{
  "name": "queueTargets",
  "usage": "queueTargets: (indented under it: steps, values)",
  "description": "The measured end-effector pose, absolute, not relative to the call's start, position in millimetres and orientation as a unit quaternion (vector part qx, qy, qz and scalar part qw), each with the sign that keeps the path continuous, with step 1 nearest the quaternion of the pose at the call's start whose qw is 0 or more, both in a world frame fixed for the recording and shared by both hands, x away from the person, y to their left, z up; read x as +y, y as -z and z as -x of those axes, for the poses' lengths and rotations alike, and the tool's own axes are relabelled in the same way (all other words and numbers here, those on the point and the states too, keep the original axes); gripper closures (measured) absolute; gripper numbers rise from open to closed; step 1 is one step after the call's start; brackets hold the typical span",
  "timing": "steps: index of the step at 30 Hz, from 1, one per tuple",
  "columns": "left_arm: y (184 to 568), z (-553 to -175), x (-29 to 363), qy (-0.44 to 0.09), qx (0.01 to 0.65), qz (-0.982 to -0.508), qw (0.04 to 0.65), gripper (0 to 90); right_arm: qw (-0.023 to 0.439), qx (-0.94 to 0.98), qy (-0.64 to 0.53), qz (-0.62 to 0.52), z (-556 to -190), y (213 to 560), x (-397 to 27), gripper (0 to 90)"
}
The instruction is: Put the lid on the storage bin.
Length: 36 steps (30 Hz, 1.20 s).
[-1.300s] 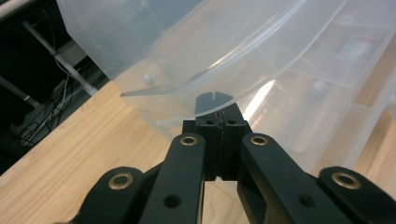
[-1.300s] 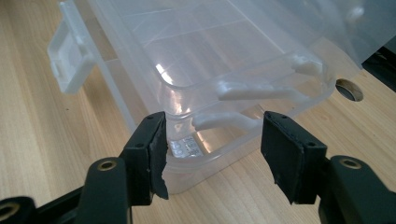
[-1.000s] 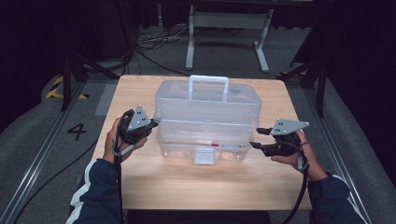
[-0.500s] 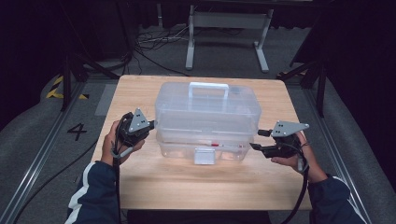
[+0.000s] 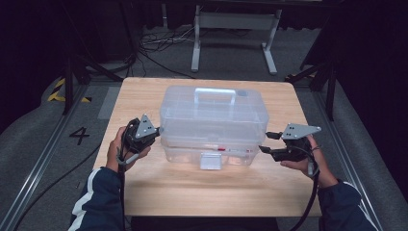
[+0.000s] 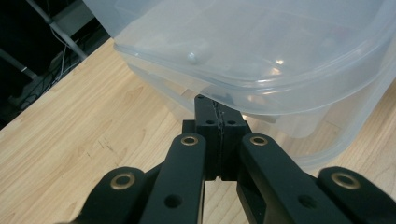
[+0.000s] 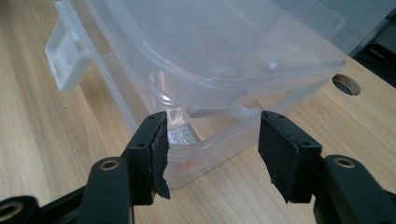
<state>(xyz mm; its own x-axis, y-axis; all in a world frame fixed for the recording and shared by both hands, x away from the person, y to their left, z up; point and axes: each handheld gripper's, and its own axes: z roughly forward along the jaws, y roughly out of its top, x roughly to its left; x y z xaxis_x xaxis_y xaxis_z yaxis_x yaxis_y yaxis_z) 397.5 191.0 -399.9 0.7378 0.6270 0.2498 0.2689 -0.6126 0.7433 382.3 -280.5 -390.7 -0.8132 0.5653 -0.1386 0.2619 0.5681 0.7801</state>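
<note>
Here, a clear plastic storage box [image 5: 214, 126] sits mid-desk [image 5: 144, 192] between both grippers.
High view: left gripper [image 5: 153, 133] at its left end. Left gripper view: fingers together, seemingly under the lid [image 6: 261, 51] edge. Right gripper view: right gripper [image 7: 212, 140] fingers apart, just short of the box.

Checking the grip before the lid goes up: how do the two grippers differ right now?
The left gripper has its jaws shut, tips under the lid rim; the right gripper is open, jaws either side of the box corner, holding nothing. Both sit at opposite ends of the box on the table.
</note>
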Motion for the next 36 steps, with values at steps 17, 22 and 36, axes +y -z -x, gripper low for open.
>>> queueTargets:
  steps: [17, 22, 36]
  values:
    - [410, -397, 192, -0.233, 0.26, -0.869, 0.35, 90.0, 0.179, 0.87, -0.395, -0.235, -380, 389, -276, 41.2]
    - [412, -397, 194, -0.228, 0.266, -0.868, 0.351, 90.0, 0.173, 0.875, -0.388, -0.232, -378, 389, -273, 39.6]
    - [419, -397, 198, -0.213, 0.28, -0.867, 0.352, 90.0, 0.164, 0.888, -0.356, -0.239, -380, 399, -267, 37.1]
